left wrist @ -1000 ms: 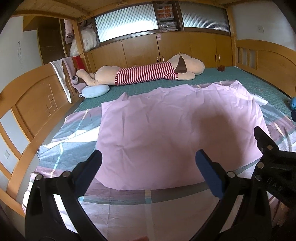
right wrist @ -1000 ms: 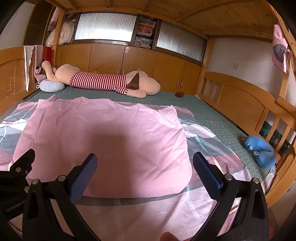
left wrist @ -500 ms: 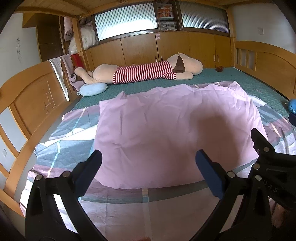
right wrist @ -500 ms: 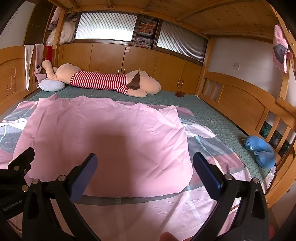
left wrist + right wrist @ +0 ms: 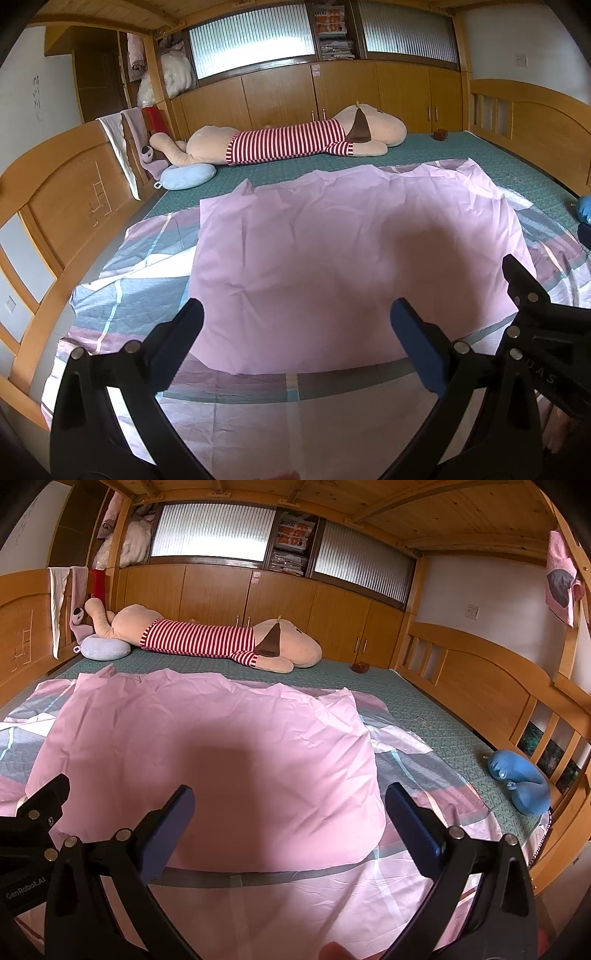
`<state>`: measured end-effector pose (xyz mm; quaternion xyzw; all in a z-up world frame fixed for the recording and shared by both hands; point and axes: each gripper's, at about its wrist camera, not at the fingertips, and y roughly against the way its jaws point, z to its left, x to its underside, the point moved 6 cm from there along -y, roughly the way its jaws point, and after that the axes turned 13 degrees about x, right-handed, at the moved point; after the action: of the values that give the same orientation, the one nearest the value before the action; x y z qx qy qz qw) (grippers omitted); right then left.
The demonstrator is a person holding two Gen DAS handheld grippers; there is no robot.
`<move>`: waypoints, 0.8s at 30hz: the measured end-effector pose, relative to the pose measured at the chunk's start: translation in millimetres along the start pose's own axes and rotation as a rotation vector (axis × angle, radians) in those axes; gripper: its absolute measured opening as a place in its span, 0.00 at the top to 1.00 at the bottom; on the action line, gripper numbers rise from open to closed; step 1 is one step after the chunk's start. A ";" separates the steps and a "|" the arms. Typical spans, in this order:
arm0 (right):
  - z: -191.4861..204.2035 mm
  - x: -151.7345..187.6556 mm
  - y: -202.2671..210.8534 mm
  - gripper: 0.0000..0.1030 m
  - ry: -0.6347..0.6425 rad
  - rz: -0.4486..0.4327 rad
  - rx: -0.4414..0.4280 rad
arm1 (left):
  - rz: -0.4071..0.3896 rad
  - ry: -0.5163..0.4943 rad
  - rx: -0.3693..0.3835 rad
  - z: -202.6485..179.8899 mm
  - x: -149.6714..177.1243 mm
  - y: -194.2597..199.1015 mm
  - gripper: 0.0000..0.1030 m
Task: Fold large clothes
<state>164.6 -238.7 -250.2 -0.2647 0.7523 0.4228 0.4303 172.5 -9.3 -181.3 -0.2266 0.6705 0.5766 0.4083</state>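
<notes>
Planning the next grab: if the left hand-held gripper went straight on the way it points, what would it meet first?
Most likely the plain pink fabric sheet spread flat on the bed, which fills the gap between the open jaws of the left hand-held gripper. Nothing shows in between, though depth is unclear.

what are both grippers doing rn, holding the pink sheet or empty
Left gripper: open, holding nothing, above the pink sheet.
Right gripper: open, holding nothing, also above the sheet.

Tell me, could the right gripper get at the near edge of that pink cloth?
Probably yes: the right gripper is open, and the pink cloth lies flat just ahead with nothing lying between.
</notes>
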 end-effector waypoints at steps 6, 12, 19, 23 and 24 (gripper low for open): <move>-1.0 1.1 -1.5 0.01 0.003 0.001 -0.001 | -0.003 -0.005 0.001 0.6 0.6 0.1 0.02; -2.0 3.6 -2.5 0.01 0.007 0.001 -0.003 | 0.000 -0.004 0.005 0.3 1.0 -0.7 0.02; -2.5 3.6 -2.6 0.01 0.008 0.001 -0.004 | 0.003 -0.004 0.009 0.2 1.4 -1.5 0.02; -3.0 4.0 -2.9 0.01 0.010 0.002 -0.002 | 0.007 -0.003 0.013 0.0 1.9 -2.7 0.02; -3.1 4.4 -3.1 0.01 0.010 0.003 -0.002 | 0.008 -0.003 0.013 0.0 2.3 -2.9 0.02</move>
<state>163.6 -243.0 -254.5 -0.2661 0.7545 0.4227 0.4257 173.5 -9.6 -184.9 -0.2204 0.6742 0.5743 0.4086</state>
